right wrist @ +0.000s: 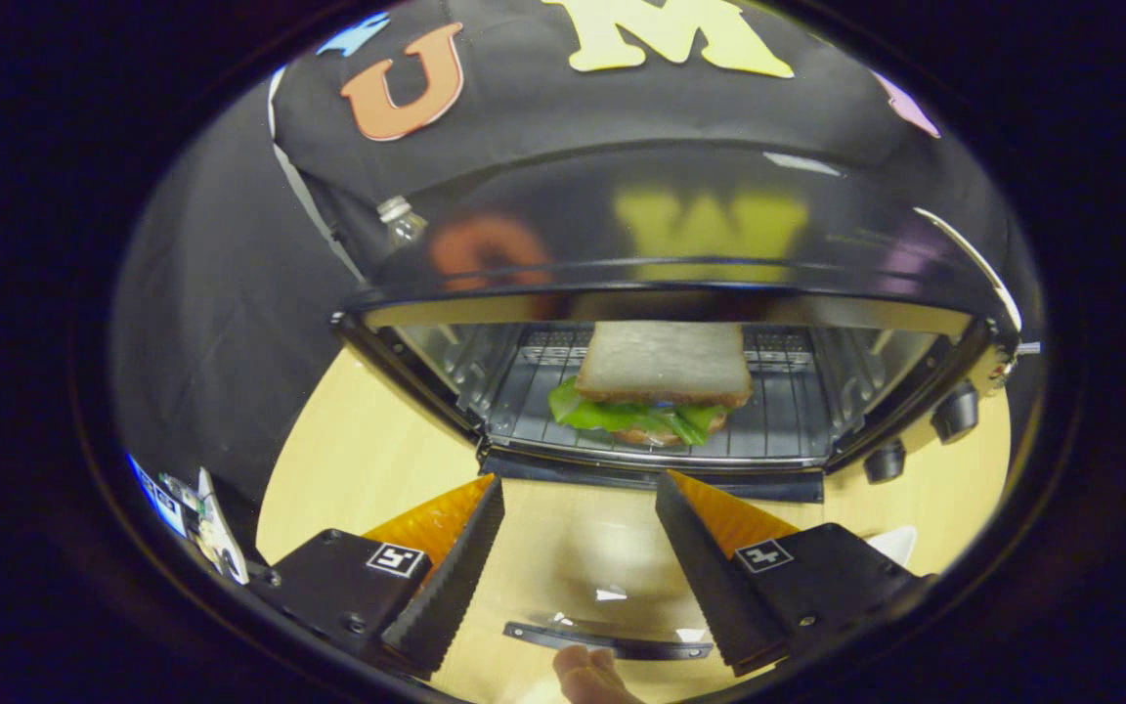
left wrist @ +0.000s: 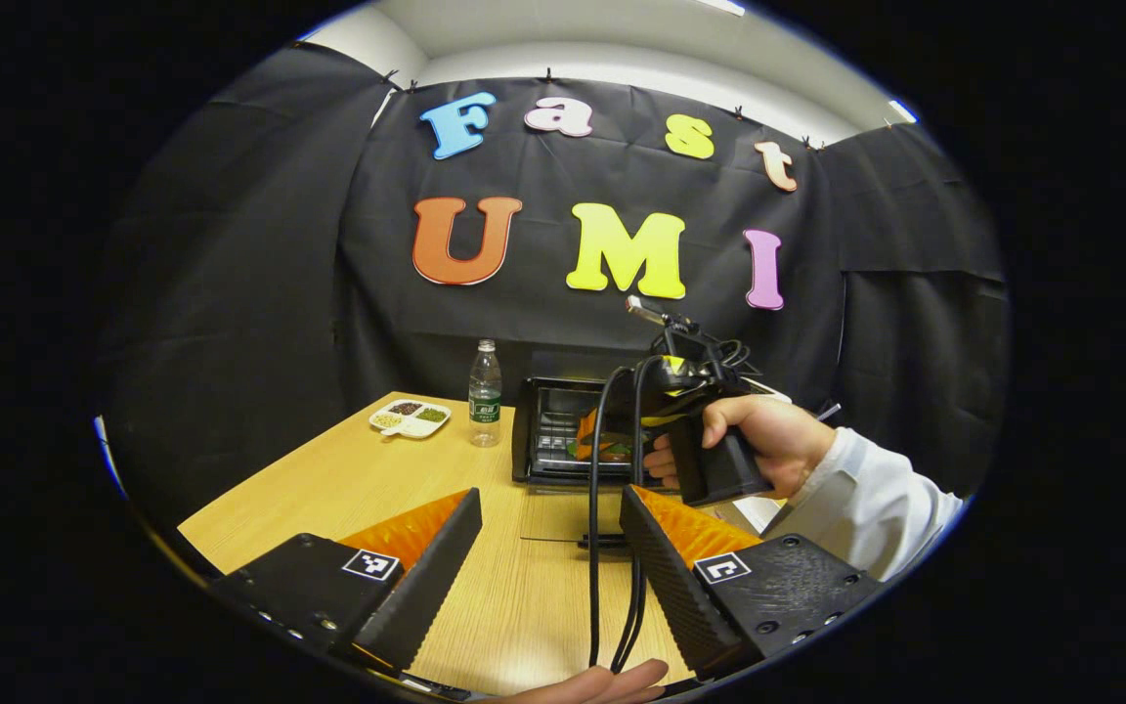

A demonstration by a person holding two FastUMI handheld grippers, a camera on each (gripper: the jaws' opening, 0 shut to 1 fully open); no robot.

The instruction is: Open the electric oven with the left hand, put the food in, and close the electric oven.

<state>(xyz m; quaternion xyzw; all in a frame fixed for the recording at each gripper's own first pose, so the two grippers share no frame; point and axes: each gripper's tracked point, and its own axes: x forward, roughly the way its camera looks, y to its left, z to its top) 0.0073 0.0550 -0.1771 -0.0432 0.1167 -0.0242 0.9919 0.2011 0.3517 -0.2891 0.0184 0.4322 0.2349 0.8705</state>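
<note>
Where the left gripper view looks across the wooden worktop (left wrist: pixel 348 479), the left gripper (left wrist: pixel 550 533) hangs above it with its fingers spread wide and nothing between them. Ahead, at about 12 o'clock, the electric oven (left wrist: pixel 548 430) stands open against the booth wall, its glass door (left wrist: pixel 563 516) folded down flat toward the camera. A hand (left wrist: pixel 768 440) in a white sleeve holds the right gripper's handle just in front of the oven mouth, cables trailing down from it. At 11 o'clock stand a water bottle (left wrist: pixel 485 393) and, beside it, a small divided dish (left wrist: pixel 411 418). In the right gripper view, the right gripper (right wrist: pixel 580 533) is likewise wide apart and empty, above the lowered door (right wrist: pixel 612 567). The sandwich (right wrist: pixel 659 383) lies on the wire rack (right wrist: pixel 778 416) inside the oven (right wrist: pixel 680 225), at 12 o'clock, with lettuce showing under the bread. Two knobs (right wrist: pixel 920 435) sit at 3 o'clock.
</note>
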